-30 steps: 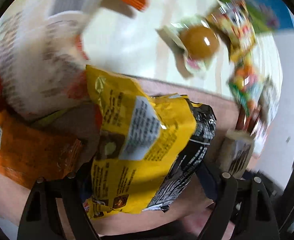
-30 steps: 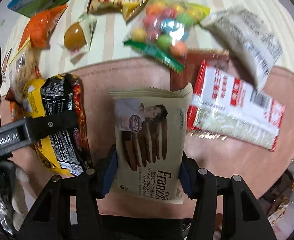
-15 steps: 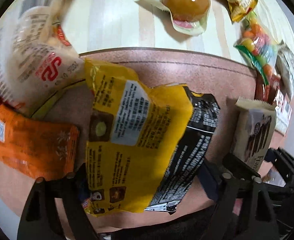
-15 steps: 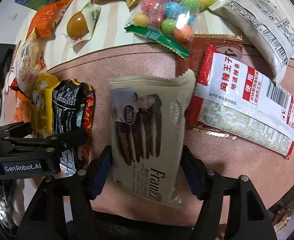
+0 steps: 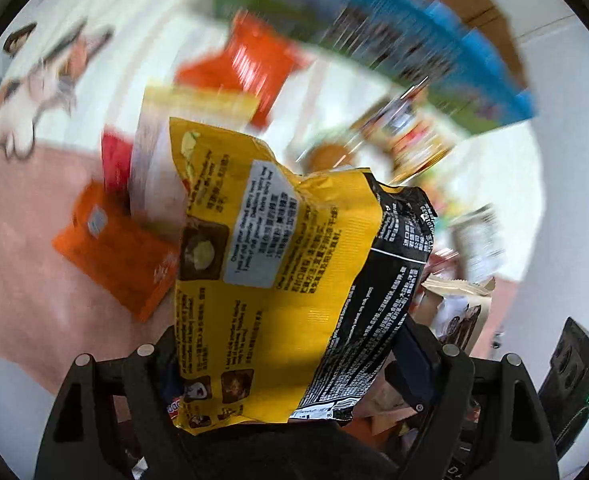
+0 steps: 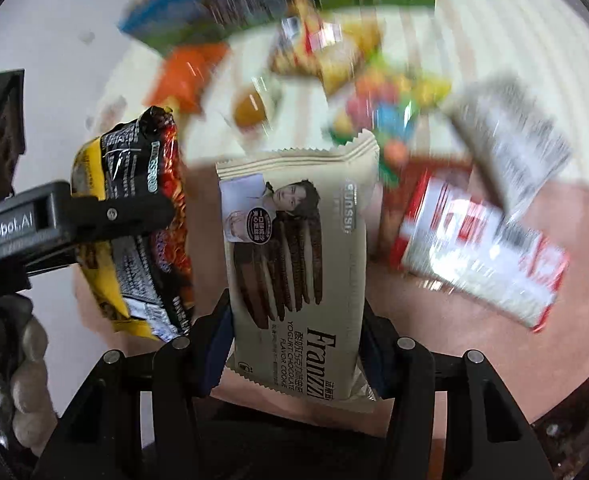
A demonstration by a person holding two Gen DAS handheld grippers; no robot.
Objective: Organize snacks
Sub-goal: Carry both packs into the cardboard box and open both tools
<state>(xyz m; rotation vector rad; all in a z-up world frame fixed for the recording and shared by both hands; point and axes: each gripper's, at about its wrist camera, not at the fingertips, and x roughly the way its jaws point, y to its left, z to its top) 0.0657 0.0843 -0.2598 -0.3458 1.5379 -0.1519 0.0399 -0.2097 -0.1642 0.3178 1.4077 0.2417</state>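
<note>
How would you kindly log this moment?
left gripper: holds noodle packet | right gripper: holds cookie packet

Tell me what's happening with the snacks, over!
Left gripper clamped on yellow-black noodle pack. Right gripper clamped on beige cookie pack. Both packs lifted off pink mat. Nothing blocking, over.

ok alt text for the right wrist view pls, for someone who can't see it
The right gripper clamps a beige Franzzi cookie packet between its fingers, above a pink mat. At left, the left gripper grips a yellow and black noodle packet. Behind, blurred snack packets lie scattered.
</note>
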